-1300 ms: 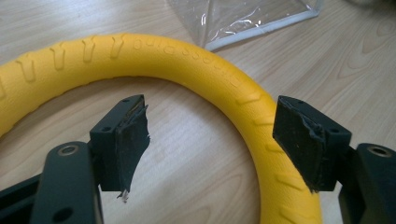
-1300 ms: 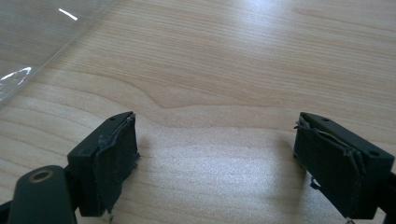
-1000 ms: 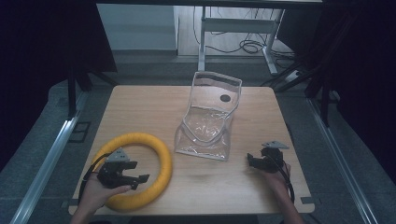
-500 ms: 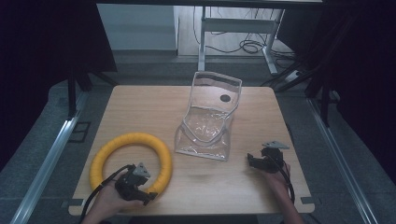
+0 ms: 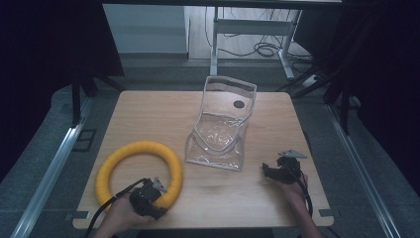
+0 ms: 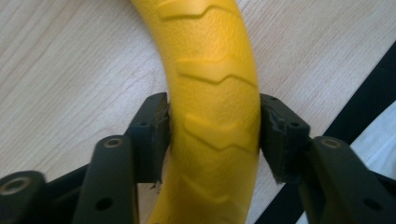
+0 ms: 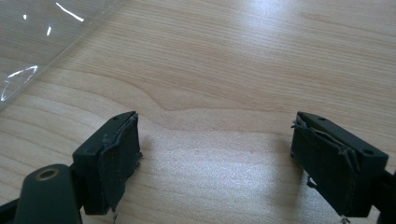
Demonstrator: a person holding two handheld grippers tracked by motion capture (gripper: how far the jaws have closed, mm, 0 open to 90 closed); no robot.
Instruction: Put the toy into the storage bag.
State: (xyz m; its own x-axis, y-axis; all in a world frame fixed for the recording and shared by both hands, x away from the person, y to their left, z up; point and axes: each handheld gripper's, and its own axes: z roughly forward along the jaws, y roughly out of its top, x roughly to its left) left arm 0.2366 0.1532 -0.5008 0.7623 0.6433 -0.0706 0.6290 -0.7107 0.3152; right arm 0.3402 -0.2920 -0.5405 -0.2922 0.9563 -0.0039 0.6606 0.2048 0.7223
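text on yellow ring (image 6: pixel 212 93): none, just raised chevron tread under my left gripper
text on clear pouch (image 5: pixel 223 126): none legible; one dark round spot, can't tell what it is
text on table (image 5: pixel 148 114): none, bare wood grain
numbers/brands/signs: none I can read
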